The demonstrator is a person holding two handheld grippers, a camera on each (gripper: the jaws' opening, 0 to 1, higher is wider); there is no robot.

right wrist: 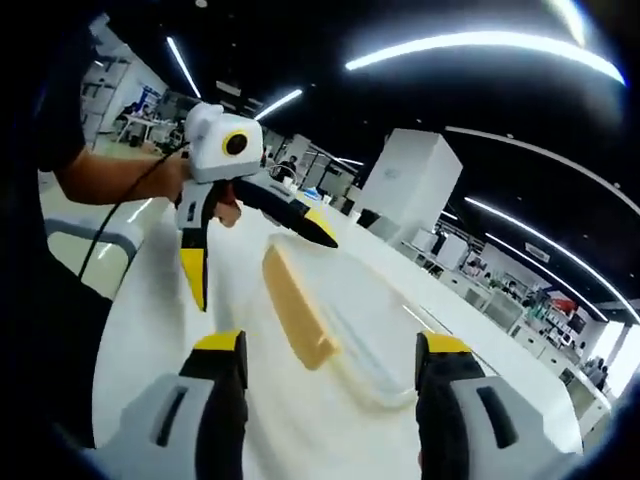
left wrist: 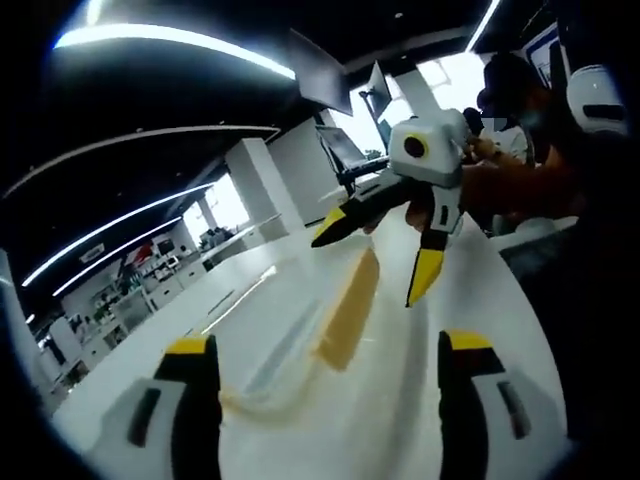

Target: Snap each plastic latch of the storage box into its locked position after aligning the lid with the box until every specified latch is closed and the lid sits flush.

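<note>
Both the left gripper [left wrist: 330, 400] and right gripper [right wrist: 330, 400] hover with jaws apart, the storage box [right wrist: 340, 310] on the worktop [right wrist: 150, 330] ahead between them, seemingly poised to press its yellow latch [right wrist: 295, 305].

Probably an open-plan office or lab: long ceiling light strips [right wrist: 480, 45], white pillar [right wrist: 410, 180], distant blurred desks [left wrist: 150, 275].

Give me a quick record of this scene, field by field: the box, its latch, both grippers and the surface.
box: clear storage box with lid on, lying on the white table
latch: yellow latch along one long side; locked or not, cannot tell
left gripper: left gripper, jaws open, hovering at the box's far end in the right gripper view
right gripper: right gripper, jaws open, above the box's far end in the left gripper view
contact: neither gripper visibly touches the box
</note>
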